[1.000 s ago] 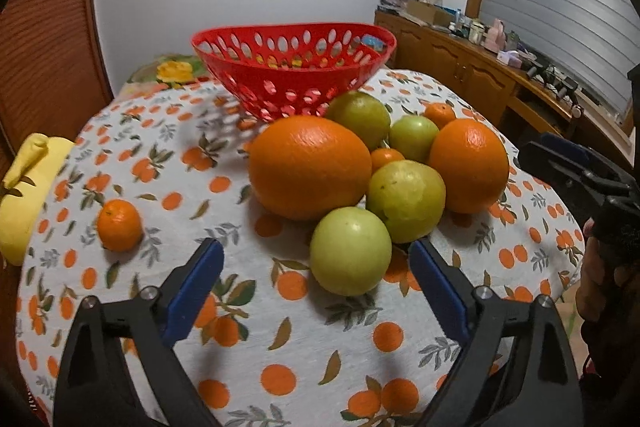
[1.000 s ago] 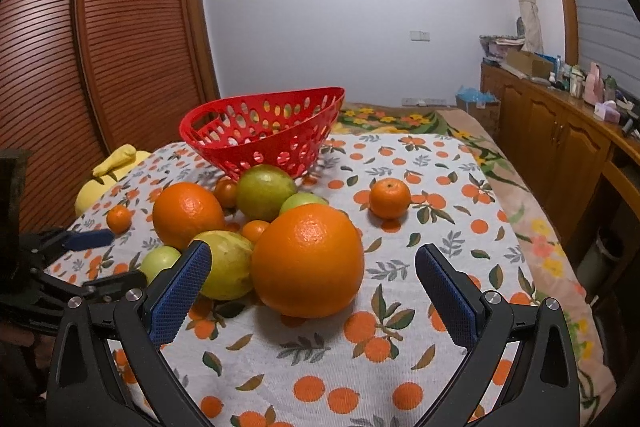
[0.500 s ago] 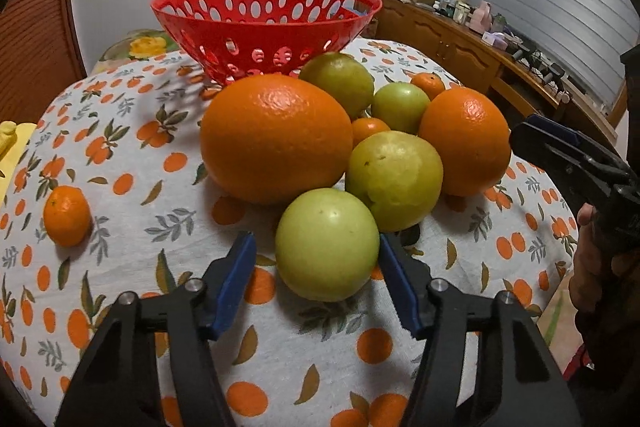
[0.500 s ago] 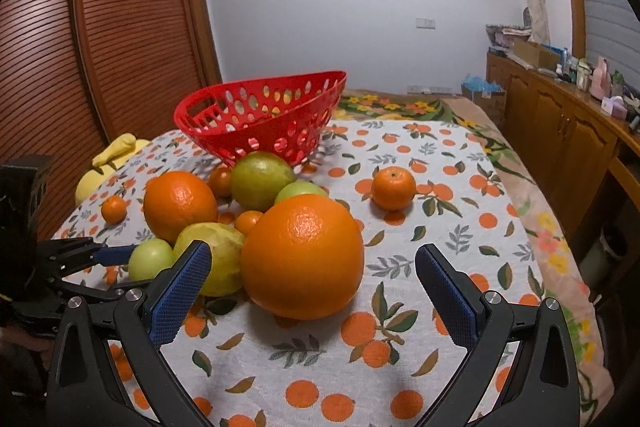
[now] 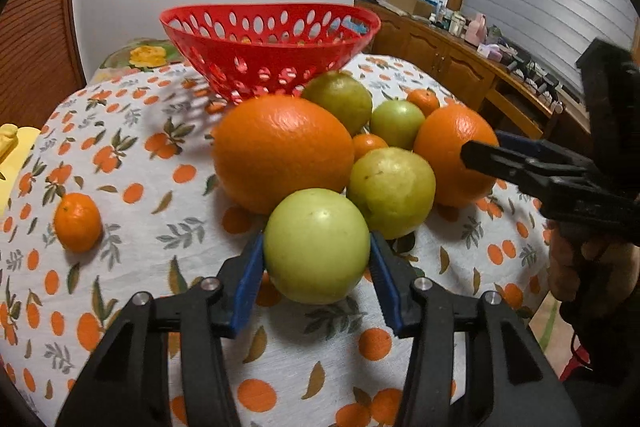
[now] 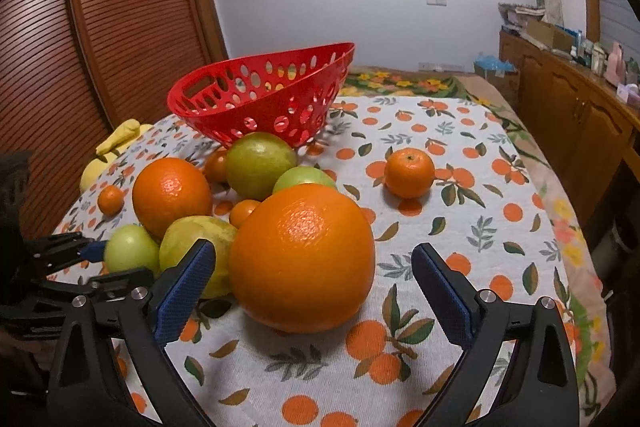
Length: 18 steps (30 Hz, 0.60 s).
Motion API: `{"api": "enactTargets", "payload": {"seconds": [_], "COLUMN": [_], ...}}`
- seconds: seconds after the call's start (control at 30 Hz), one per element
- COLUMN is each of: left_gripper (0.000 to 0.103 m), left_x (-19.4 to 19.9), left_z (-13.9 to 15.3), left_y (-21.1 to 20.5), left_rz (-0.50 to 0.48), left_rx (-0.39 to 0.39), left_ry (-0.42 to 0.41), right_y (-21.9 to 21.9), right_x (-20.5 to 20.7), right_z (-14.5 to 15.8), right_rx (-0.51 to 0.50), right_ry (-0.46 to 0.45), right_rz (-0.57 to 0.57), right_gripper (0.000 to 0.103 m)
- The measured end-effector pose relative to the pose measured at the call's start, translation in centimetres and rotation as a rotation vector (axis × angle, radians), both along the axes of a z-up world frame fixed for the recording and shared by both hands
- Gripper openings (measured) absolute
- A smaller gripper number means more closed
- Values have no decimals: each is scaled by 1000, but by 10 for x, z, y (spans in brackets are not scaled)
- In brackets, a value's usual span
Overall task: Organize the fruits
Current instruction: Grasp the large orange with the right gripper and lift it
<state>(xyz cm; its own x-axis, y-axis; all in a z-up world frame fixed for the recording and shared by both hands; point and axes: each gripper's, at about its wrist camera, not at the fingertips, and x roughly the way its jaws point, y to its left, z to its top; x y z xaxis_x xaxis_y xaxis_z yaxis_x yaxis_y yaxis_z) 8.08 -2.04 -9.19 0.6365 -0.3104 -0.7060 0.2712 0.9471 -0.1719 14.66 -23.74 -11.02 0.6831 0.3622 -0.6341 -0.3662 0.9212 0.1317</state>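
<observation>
Left wrist view: the left gripper (image 5: 316,263) reaches low and level over the orange-printed white tablecloth (image 5: 132,163), its blue-padded fingers (image 5: 248,279) pressed against both sides of a round pale green fruit (image 5: 316,245) that sits at the near edge of the pile. Directly behind it lie a large glossy orange (image 5: 282,153) and a yellow-green fruit (image 5: 391,191), both touching or nearly touching it. A perforated red plastic basket (image 5: 268,47) stands beyond the pile, and a small mandarin (image 5: 77,222) rests well apart on the left.

In the right wrist view, the right gripper (image 6: 312,279) is held level just above the cloth, its fingers spread wide on either side of a second large orange (image 6: 302,257) without touching it. Another small mandarin (image 6: 409,172) sits alone toward the right. The left gripper shows at the left edge of this view, closed around the pale green fruit.
</observation>
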Motion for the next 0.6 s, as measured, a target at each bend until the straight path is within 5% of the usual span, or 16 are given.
{"api": "enactTargets", "payload": {"seconds": [0.6], "left_gripper": [50], "left_x": [-8], "left_z": [36], "left_y": [7], "left_rz": [-9], "left_rx": [-27], "left_ry": [-86], "right_y": [4], "right_x": [25], "right_z": [-18], "right_rx": [54], "right_ry": [132], "right_rz": [17], "right_gripper": [95]}}
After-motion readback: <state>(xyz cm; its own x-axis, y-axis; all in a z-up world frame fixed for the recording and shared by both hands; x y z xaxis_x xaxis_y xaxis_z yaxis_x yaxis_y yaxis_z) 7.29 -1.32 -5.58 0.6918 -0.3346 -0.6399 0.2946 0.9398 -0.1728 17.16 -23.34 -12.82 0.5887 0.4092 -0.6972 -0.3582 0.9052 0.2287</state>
